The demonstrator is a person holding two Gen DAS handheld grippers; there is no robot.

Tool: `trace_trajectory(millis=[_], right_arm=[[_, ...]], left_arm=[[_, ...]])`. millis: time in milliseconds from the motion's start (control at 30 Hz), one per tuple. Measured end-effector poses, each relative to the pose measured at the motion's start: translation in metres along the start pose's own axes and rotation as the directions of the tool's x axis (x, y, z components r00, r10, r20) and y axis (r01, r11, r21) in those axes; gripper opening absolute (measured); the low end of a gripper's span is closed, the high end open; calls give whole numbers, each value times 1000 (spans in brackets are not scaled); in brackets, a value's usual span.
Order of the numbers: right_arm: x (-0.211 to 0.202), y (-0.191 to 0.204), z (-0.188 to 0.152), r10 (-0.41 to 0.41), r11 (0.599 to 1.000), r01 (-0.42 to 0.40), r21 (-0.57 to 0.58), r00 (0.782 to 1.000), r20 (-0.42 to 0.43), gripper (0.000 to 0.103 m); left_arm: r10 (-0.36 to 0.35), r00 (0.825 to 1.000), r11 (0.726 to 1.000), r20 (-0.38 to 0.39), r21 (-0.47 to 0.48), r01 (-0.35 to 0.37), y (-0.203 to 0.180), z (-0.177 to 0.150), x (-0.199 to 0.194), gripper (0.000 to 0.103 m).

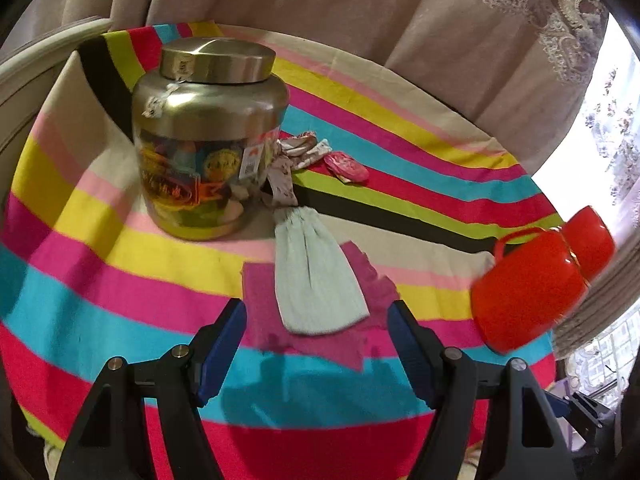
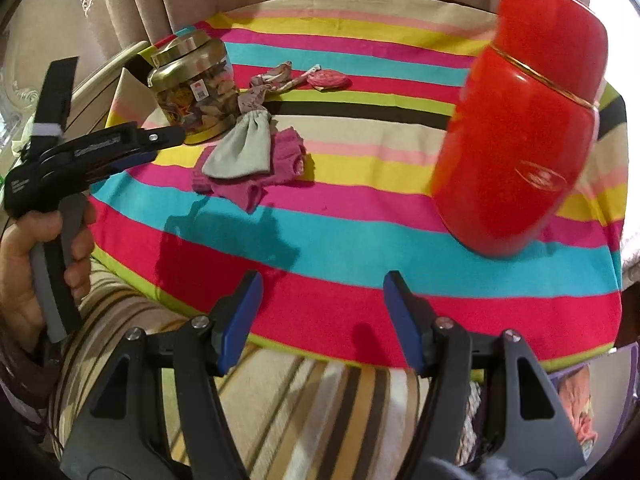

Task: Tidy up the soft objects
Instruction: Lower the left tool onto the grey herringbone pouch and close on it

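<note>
A pale green sock (image 1: 318, 280) lies on top of a magenta cloth (image 1: 264, 300) on the striped tablecloth (image 1: 120, 272). Beyond them lie crumpled patterned socks (image 1: 298, 148) and a pink sock (image 1: 346, 166). My left gripper (image 1: 316, 312) is open, its blue pads on either side of the pale sock in the picture and not touching it. In the right wrist view a hand holds it (image 2: 176, 134) above the table, left of the pale sock (image 2: 244, 148) and magenta cloth (image 2: 284, 164). My right gripper (image 2: 323, 280) stands open and empty over the table's near edge.
A glass jar with a brass lid (image 1: 208, 140) stands behind the cloths, touching the patterned socks. A red lidded canister (image 2: 520, 120) stands at the right of the table. Beige curtains (image 1: 320, 0) hang behind. Striped upholstery (image 2: 300, 400) lies below the near edge.
</note>
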State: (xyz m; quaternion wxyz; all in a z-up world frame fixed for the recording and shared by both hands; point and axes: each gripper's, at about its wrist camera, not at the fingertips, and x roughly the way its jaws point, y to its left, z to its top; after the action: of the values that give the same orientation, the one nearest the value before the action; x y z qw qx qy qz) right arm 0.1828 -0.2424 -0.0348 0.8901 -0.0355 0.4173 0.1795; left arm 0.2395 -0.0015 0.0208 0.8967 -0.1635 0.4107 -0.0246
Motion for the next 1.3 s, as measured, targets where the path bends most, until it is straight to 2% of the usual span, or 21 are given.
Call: trace_trajectory(millis=[233, 400, 633, 800, 967, 1033, 1100, 1300], right_arm=[[20, 4, 22, 17, 1000, -17, 6, 1000, 15, 66], [33, 8, 34, 27, 1000, -26, -6, 999, 24, 66], [45, 7, 52, 15, 1000, -14, -12, 998, 56, 66], [53, 12, 71, 16, 1000, -14, -26, 996, 88, 66], [60, 12, 90, 13, 1000, -11, -16, 992, 125, 66], [65, 11, 97, 9, 1000, -9, -2, 991, 131, 66], [70, 9, 106, 9, 1000, -10, 9, 990, 138, 66], [95, 5, 131, 47, 998, -54, 38, 987, 154, 66]], left_arm=[[44, 999, 999, -25, 10, -44, -6, 27, 47, 73], [101, 993, 995, -66, -2, -101, -10, 41, 80, 73], [203, 973, 979, -108, 10, -203, -15, 46, 117, 73], [214, 968, 977, -127, 21, -213, -12, 46, 134, 73], [201, 972, 977, -120, 96, -191, -22, 43, 145, 49], [179, 977, 980, -112, 107, -168, -24, 43, 144, 32], [171, 980, 981, -101, 109, -160, -25, 44, 141, 20], [109, 992, 993, -62, 56, -105, -16, 44, 111, 15]])
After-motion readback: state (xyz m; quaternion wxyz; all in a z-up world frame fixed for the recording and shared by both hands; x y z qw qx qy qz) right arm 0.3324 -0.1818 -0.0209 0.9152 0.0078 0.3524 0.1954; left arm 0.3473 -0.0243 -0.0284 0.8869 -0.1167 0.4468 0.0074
